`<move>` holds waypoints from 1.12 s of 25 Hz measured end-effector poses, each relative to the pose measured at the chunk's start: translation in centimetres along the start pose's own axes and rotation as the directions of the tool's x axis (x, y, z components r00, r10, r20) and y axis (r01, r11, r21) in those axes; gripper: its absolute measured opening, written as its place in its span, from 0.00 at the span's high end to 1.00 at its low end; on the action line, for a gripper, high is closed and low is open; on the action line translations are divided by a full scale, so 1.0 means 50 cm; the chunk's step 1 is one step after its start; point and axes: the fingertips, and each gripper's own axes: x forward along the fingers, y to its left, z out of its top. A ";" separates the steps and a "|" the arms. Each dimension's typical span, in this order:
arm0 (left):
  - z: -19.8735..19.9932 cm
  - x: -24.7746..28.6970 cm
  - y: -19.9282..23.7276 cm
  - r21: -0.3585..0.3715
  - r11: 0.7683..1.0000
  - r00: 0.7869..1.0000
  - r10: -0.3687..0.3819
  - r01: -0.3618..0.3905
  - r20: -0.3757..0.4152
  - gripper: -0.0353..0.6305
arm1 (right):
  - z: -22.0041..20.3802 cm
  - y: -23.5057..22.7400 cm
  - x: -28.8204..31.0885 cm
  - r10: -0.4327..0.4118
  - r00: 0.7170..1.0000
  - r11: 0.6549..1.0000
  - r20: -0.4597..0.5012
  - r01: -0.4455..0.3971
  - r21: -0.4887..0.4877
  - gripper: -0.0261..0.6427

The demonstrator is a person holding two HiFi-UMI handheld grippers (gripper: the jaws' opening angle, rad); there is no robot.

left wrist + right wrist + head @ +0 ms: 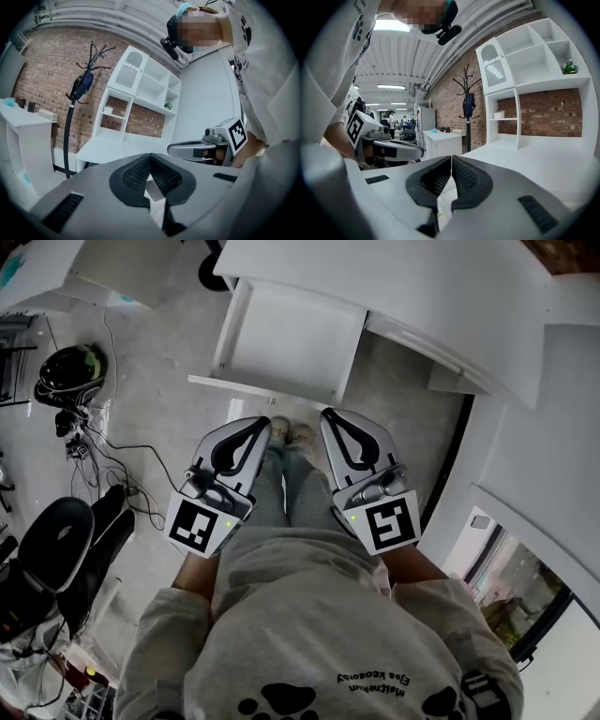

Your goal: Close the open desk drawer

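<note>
Right, closest in, the person holds both tools side by side at waist height, aimed down and forward. On the left gripper [263,427], its own view shows the black fingers [135,176] pressed together tip to tip with nothing between them. Same story on the right gripper [329,417]: fingers [465,180] closed and empty. That makes sense to me, since a drawer wants a push rather than a grip, and closed tips give a firm blunt end. Just past the tips are the person's shoes [289,432] on the floor. Further out is the drawer [286,334], pulled well out from the near edge of the desk [422,296], white and bare inside. Its front panel [262,388] faces the grippers but stands apart from them. By my read, the push hasn't started.
</note>
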 end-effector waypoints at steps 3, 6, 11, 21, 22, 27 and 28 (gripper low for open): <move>-0.033 0.013 0.013 -0.008 1.000 1.000 -0.016 0.016 -0.009 0.92 | -0.026 -0.006 0.018 -0.004 1.000 1.000 -0.005 0.004 0.004 0.91; -0.064 0.024 0.021 -0.020 0.999 1.000 -0.028 0.027 -0.010 0.92 | -0.058 -0.009 0.027 -0.002 1.000 1.000 -0.019 0.003 0.004 0.91; -0.123 0.037 0.043 -0.039 0.998 0.998 -0.043 0.041 -0.036 0.92 | -0.116 -0.012 0.051 0.013 0.999 1.000 -0.048 -0.013 0.003 0.91; -0.245 0.059 0.098 -0.070 0.997 0.996 -0.026 0.020 -0.085 0.92 | -0.224 -0.024 0.088 0.034 0.995 0.999 -0.089 -0.034 0.006 0.92; -0.256 0.061 0.104 -0.073 0.997 0.996 -0.025 0.018 -0.089 0.92 | -0.233 -0.021 0.090 0.040 0.995 0.999 -0.092 -0.040 0.008 0.92; -0.308 0.069 0.126 -0.062 0.998 0.994 -0.021 0.015 -0.109 0.92 | -0.282 -0.002 0.094 0.073 0.990 0.997 -0.123 -0.073 0.004 0.92; -0.321 0.070 0.129 -0.064 0.998 0.993 -0.020 0.013 -0.116 0.92 | -0.292 0.001 0.094 0.079 0.988 0.997 -0.134 -0.080 -0.005 0.92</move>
